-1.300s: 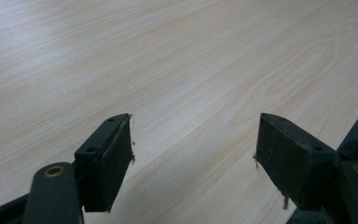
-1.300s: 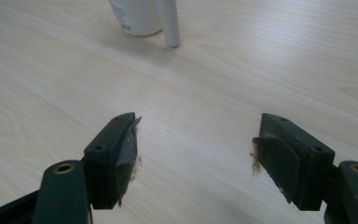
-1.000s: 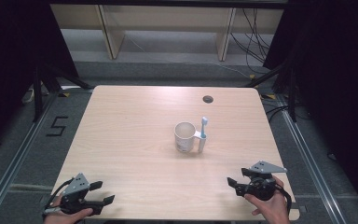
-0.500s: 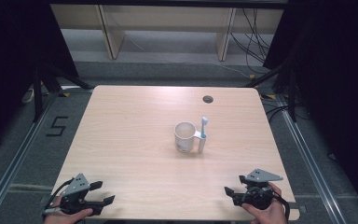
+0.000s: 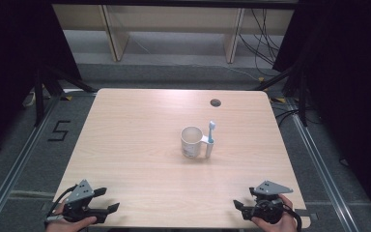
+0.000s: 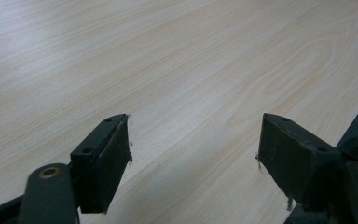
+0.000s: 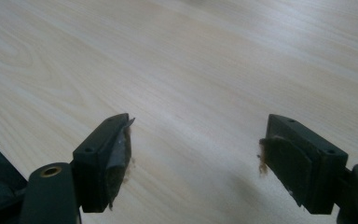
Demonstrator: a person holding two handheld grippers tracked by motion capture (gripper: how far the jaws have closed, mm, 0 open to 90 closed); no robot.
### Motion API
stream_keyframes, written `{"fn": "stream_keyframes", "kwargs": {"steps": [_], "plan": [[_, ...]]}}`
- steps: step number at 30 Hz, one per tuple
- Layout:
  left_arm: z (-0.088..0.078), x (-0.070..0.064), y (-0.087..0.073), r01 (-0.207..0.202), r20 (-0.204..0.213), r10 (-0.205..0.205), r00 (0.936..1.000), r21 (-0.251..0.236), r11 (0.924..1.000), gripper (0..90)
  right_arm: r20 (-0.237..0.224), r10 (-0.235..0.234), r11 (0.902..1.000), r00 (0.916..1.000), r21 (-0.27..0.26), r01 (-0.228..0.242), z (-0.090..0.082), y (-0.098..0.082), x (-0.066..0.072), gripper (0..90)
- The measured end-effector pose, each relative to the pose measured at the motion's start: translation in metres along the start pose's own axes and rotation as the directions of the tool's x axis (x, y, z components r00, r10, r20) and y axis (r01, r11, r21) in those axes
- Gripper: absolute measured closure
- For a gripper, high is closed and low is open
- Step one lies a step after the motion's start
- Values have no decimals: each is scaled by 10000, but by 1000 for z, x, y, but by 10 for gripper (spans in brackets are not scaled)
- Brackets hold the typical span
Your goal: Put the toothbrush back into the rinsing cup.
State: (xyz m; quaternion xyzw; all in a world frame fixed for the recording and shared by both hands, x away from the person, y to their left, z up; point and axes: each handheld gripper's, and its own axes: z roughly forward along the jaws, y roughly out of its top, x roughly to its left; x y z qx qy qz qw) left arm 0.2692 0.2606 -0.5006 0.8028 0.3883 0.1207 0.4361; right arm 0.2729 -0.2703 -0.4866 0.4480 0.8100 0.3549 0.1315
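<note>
A white mug (image 5: 192, 141) stands in the middle of the wooden table (image 5: 140, 135). A white and blue toothbrush (image 5: 210, 137) stands upright through its handle. My left gripper (image 5: 107, 199) rests at the near left corner, far from the mug. In the left gripper view, the left gripper (image 6: 193, 135) is open over bare wood. My right gripper (image 5: 239, 209) sits at the near right corner, pointing left. In the right gripper view, the right gripper (image 7: 196, 135) is open with nothing between its jaws, which have just been opening.
A small round cable hole (image 5: 215, 102) lies near the table's far edge. Metal rails run along the floor on both sides. Shelving and cables stand beyond the far edge. The near table edge is close under both hands.
My right gripper has drawn back toward the near edge and sunk a little lower. The left gripper, mug and toothbrush have not moved.
</note>
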Motion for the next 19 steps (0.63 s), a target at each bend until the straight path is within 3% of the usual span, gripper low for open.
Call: {"fn": "stream_keyframes", "kwargs": {"steps": [1,3,5,6,8,10,18,19], "plan": [[-1,1,0,-88,-7,88,10000,76,9999,240,52,-292,9996,9996,-28,292,0,0,-2,244],[0,1,0,-50,-20,50,10000,68,10000,239,-305,-282,9996,9991,92,285,1,0,-3,241],[0,0,0,1,-14,-1,10000,41,10000,239,74,-91,10000,9999,-12,91,1,-2,-1,241],[1,0,0,29,-35,-29,10000,-52,10000,239,132,-388,9992,9992,-34,388,0,-2,-3,241],[1,0,0,38,-40,-38,10000,-38,10000,239,85,-116,9999,9999,29,116,0,-3,-3,240],[0,0,0,61,-62,-60,10000,68,10000,239,277,-495,9987,9984,-72,497,0,-2,-5,240],[-1,1,0,-77,-84,79,9999,216,9997,239,119,-280,9996,9995,-53,281,1,-2,-4,238],[-1,1,0,-77,-84,79,9999,216,9997,239,145,-453,9989,9989,-114,454,2,-2,-5,235]]}}
